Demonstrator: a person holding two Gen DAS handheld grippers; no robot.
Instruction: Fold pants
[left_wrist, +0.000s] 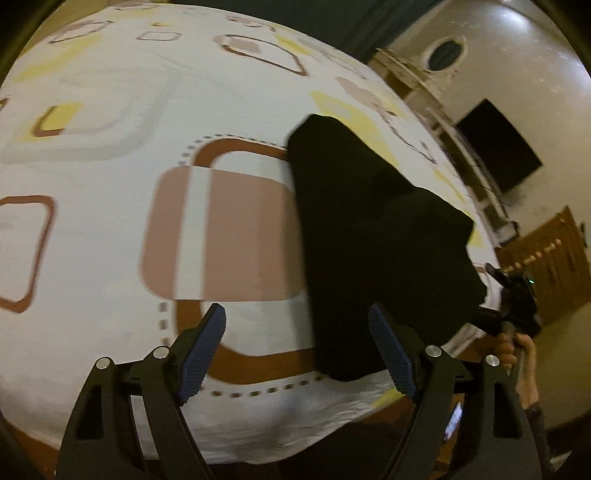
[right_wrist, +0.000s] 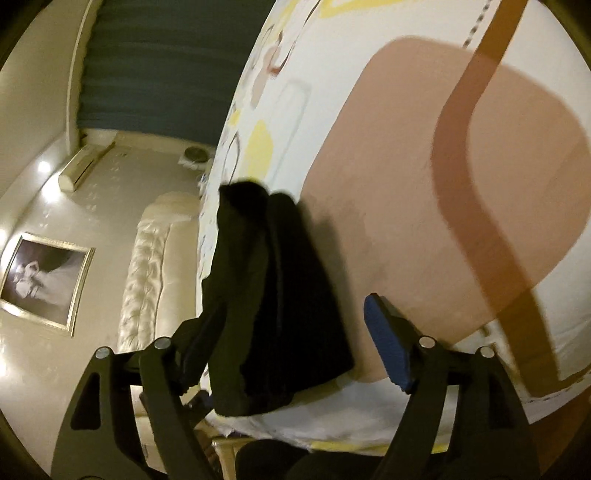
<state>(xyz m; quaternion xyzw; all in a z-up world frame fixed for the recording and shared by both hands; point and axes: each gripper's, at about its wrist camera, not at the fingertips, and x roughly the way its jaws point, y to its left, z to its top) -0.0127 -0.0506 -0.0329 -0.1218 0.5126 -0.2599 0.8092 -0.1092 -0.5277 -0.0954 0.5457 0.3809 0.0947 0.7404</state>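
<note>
The black pants (left_wrist: 373, 240) lie folded in a long strip on a white bedsheet (left_wrist: 110, 92) with brown, pink and yellow squares. My left gripper (left_wrist: 299, 350) is open above the sheet, its right finger over the strip's near end, holding nothing. The right gripper and the hand holding it (left_wrist: 513, 314) show at the pants' right edge in the left wrist view. In the right wrist view the pants (right_wrist: 273, 295) lie between the fingers of my open right gripper (right_wrist: 291, 343), whose left finger is partly hidden behind the cloth.
The bed's near edge (left_wrist: 295, 435) runs below my left gripper. A cream tufted headboard (right_wrist: 147, 280), a framed picture (right_wrist: 44, 280) and an air conditioner (right_wrist: 85, 166) are beyond the bed. A dark screen (left_wrist: 498, 144) and a wooden door (left_wrist: 546, 258) are at the right.
</note>
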